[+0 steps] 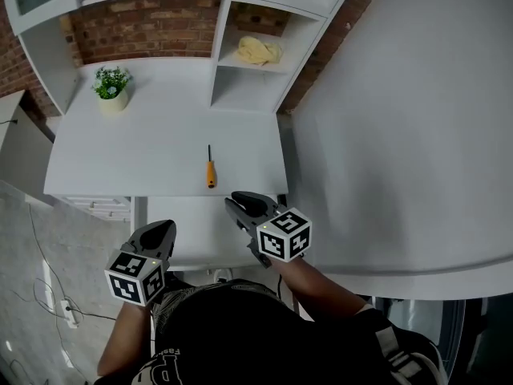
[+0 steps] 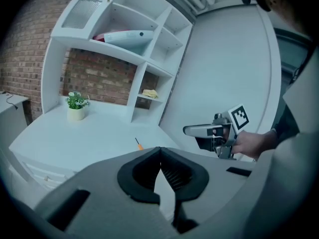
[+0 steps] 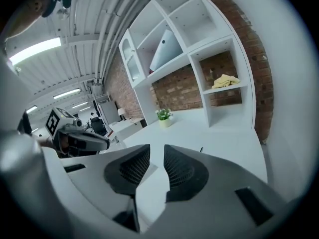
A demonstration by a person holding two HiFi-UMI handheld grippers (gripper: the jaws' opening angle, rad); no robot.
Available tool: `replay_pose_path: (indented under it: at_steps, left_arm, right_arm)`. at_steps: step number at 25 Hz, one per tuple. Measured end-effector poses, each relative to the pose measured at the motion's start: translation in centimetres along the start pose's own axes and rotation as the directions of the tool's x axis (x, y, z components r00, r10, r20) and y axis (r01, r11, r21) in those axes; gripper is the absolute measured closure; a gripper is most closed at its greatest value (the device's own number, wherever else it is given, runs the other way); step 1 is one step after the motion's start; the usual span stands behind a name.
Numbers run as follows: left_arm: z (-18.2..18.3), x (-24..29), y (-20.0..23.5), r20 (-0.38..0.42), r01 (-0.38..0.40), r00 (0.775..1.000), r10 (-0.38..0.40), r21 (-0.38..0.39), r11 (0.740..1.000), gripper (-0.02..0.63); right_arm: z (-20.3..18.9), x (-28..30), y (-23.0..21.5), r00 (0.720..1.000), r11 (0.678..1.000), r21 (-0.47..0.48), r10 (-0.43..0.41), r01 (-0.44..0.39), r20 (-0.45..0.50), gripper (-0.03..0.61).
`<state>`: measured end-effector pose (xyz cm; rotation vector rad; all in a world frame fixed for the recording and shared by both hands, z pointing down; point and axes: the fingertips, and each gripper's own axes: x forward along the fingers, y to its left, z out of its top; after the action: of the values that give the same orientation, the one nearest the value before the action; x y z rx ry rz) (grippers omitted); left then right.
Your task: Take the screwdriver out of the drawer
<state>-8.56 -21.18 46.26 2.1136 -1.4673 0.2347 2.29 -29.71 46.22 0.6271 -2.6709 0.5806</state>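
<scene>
The screwdriver (image 1: 211, 171), with an orange handle and a dark shaft, lies on the white desk top (image 1: 144, 151) near its front edge, shaft pointing away from me. It shows small in the left gripper view (image 2: 139, 144) and as a dark sliver in the right gripper view (image 3: 201, 149). My left gripper (image 1: 164, 228) hangs below the desk's front edge, left of the screwdriver, its jaws shut and empty (image 2: 159, 151). My right gripper (image 1: 237, 202) is just in front of the screwdriver and slightly right, not touching it. Its jaws stand a narrow gap apart with nothing between them (image 3: 157, 148).
A small potted plant (image 1: 111, 87) stands at the desk's back left. A yellow cloth (image 1: 258, 51) lies in a shelf cubby at the back right. A white curved wall (image 1: 401, 135) borders the desk on the right. A white panel (image 1: 200, 235) sits under the desk's front edge.
</scene>
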Motion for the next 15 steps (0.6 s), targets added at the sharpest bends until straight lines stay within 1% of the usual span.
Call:
replay_pose_path:
  at_steps: [4,7,11,15]
  left_arm:
    - [0.9,-0.6,-2.2,0.072,-0.002,0.997,0.003,-0.016,1.000,0.598]
    - [1.1,-0.9,-3.6,0.104,-0.004,0.995,0.006,-0.017,1.000,0.598]
    - [0.7,-1.0,-5.2,0.102,0.019,0.995,-0.020,0.005,1.000,0.598]
    - [0.7,-1.3,-5.4,0.094,0.039,0.995,-0.042,0.026,0.999,0.598]
  right_arm:
    - [-0.4,-2.7,1.7,0.999,0.997,-0.072,0.026,-0.024,0.026,0.499]
    - [-0.6,-4.0,2.5,0.997,0.995,-0.096,0.044,-0.038,0.058,0.522]
    - [-0.9,-5.1,3.4,0.995,0.994,-0.103,0.050,-0.041,0.087,0.555]
    - [-1.3,-5.9,4.1,0.993,0.997,-0.079,0.031,-0.022,0.114,0.569]
